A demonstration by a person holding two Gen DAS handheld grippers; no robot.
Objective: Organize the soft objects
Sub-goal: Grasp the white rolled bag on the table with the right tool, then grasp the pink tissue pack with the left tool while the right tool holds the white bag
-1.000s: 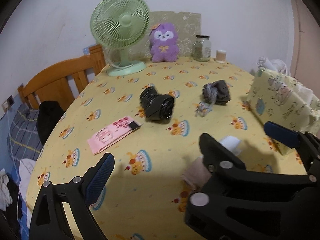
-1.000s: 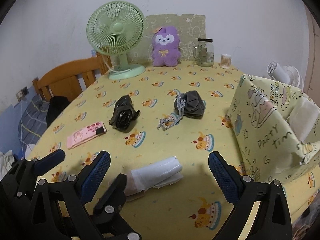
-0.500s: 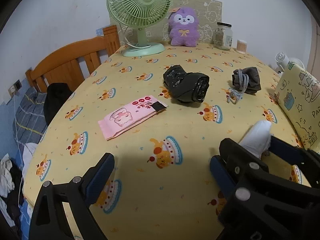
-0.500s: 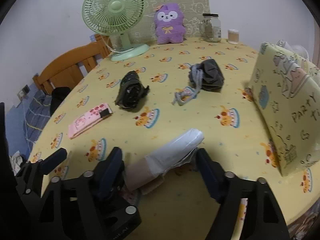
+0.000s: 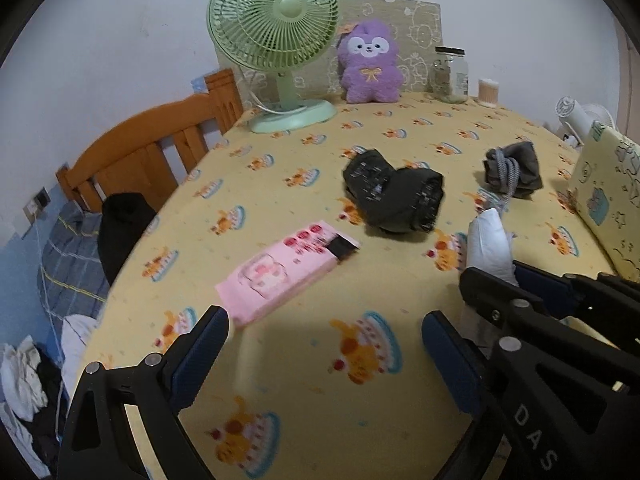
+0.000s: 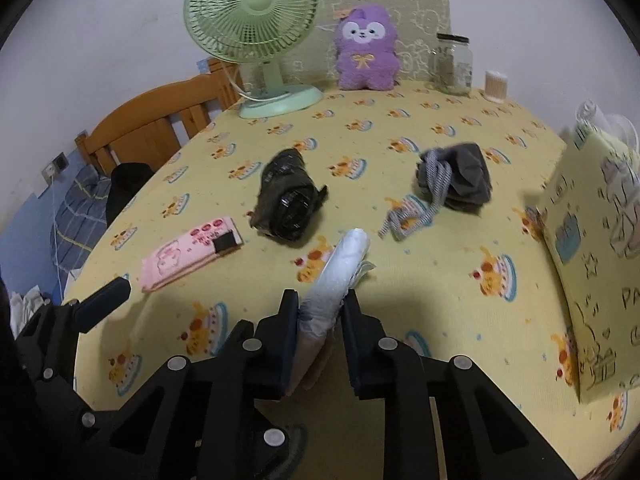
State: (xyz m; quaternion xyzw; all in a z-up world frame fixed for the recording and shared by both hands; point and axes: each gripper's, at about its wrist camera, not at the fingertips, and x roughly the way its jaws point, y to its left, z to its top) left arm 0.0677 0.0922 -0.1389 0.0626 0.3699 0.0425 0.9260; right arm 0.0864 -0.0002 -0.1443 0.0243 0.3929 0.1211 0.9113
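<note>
Our right tongs (image 6: 319, 312), jaws just closing, clamped on the white roll (image 6: 342, 268); our left tongs (image 5: 326, 344) apart over the surface (image 5: 280, 184).

Two wrist fisheye views, both close above the near edge of a yellow table (image 5: 304, 420), tilted down and facing the far wall. Left view sits further left, catching the right gripper (image 5: 486, 276) at its right edge. Shared: green fan (image 5: 276, 20) (image 6: 252, 12), purple plush toy (image 5: 370, 62) (image 6: 366, 48), pink packet (image 5: 280, 272) (image 6: 188, 252).
</note>
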